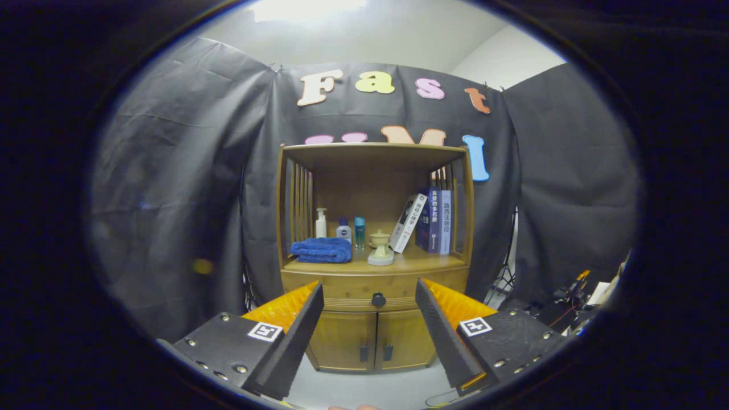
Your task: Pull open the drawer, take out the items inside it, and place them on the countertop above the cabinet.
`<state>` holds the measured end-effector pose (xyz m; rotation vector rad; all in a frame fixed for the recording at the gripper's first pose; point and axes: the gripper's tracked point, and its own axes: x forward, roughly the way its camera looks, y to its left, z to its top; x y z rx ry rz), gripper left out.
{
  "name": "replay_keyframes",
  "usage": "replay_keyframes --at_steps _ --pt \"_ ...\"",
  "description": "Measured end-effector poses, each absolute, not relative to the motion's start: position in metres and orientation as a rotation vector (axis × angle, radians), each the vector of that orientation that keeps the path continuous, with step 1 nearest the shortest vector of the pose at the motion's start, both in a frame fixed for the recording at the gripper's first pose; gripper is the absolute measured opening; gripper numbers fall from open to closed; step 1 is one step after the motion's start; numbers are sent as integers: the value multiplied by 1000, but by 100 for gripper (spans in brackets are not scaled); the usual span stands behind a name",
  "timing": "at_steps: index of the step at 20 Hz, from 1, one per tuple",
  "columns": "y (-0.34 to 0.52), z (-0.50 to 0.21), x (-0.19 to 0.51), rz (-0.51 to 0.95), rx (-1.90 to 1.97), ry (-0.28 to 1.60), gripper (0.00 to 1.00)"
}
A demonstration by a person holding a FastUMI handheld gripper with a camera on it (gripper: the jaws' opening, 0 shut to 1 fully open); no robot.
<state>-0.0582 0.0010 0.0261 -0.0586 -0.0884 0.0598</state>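
Observation:
A wooden cabinet (373, 250) stands against the black cloth wall, some way beyond my fingers. Its drawer (347, 295) is closed, with a dark round knob (379, 299) at its middle. The knob lies between my two fingers in the view but well ahead of them. My gripper (369, 296) is open, with nothing between its orange and black fingers (302, 319). The countertop (421, 263) above the drawer carries a folded blue towel (322, 250), a small cream pot (380, 249), three bottles (343, 229) and several books (428, 221).
Two closed doors (373, 340) with dark handles sit below the drawer. A roofed shelf frame with slatted sides encloses the countertop. Stands, cables and gear (564, 302) crowd the floor to the right of the cabinet. Pale floor (370, 387) stretches before the cabinet.

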Motion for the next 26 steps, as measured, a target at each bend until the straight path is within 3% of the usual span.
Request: replay_keyframes --at_steps 17,26 --pt "2 21 -70 69 -62 -83 97" --pt "-40 21 -79 53 -59 -90 97"
